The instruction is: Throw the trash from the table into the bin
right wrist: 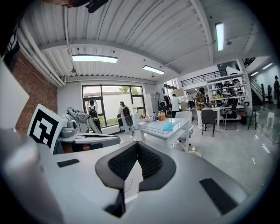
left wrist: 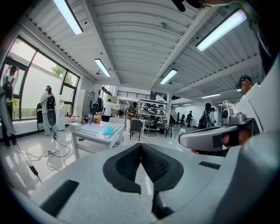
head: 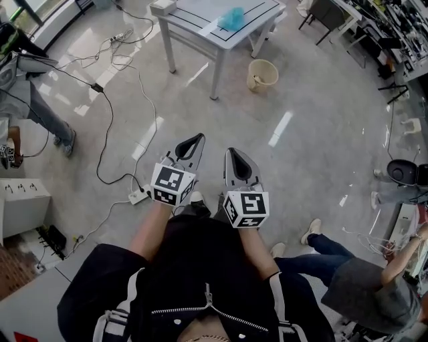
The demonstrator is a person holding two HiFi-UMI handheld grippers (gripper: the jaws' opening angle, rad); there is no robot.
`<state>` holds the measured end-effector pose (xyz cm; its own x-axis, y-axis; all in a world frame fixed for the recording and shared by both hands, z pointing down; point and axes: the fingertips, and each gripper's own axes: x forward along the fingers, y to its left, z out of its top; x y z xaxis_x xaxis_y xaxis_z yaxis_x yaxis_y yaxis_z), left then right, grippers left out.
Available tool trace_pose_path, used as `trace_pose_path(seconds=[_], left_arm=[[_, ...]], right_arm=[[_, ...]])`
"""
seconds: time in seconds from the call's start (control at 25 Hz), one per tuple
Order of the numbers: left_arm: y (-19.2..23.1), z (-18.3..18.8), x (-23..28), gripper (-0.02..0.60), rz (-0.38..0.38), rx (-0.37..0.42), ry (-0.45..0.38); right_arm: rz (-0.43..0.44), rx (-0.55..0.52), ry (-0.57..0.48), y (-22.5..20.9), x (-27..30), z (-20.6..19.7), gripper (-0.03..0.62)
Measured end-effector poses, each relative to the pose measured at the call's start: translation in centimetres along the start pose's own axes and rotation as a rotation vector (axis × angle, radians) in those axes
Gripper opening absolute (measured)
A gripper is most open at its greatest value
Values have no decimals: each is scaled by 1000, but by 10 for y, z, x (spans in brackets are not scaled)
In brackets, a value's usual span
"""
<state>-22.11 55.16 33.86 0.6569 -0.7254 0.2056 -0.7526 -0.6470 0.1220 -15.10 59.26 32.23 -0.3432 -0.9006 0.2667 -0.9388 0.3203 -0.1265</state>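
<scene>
A crumpled blue piece of trash [head: 232, 19] lies on the white table [head: 200, 30] far ahead across the floor. A beige bin [head: 262, 73] stands on the floor by the table's right side. My left gripper [head: 198, 139] and right gripper [head: 229, 153] are held side by side in front of me, well short of the table, both shut with nothing between their pads. In the left gripper view the blue trash [left wrist: 107, 130] sits on the table [left wrist: 94, 133] beyond the gripper [left wrist: 141, 145]. The right gripper view shows the trash [right wrist: 167, 126], the bin [right wrist: 195, 153] and its gripper [right wrist: 137, 144].
Black and white cables and a power strip [head: 138, 195] trail over the floor at left. A white box [head: 162, 7] sits on the table's far corner. A person [head: 30, 100] stands at left, another [head: 364, 284] crouches at right. Chairs and shelves line the far side.
</scene>
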Motion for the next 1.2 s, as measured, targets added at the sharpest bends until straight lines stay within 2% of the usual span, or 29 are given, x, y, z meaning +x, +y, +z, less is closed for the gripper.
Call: trace_pose_path(seconds=[0.4,0.68,1.2], left_arm=[[2,4,35,8,-25,-7,16],[14,16,78,8,-11,-1,27],[66,49,189,8,107,-24,42]], right_arm=[[-21,1,6,-25,16,9,9],[2,14,18,-61,54,20,9],[100,-2,44,-152,158,64,9]])
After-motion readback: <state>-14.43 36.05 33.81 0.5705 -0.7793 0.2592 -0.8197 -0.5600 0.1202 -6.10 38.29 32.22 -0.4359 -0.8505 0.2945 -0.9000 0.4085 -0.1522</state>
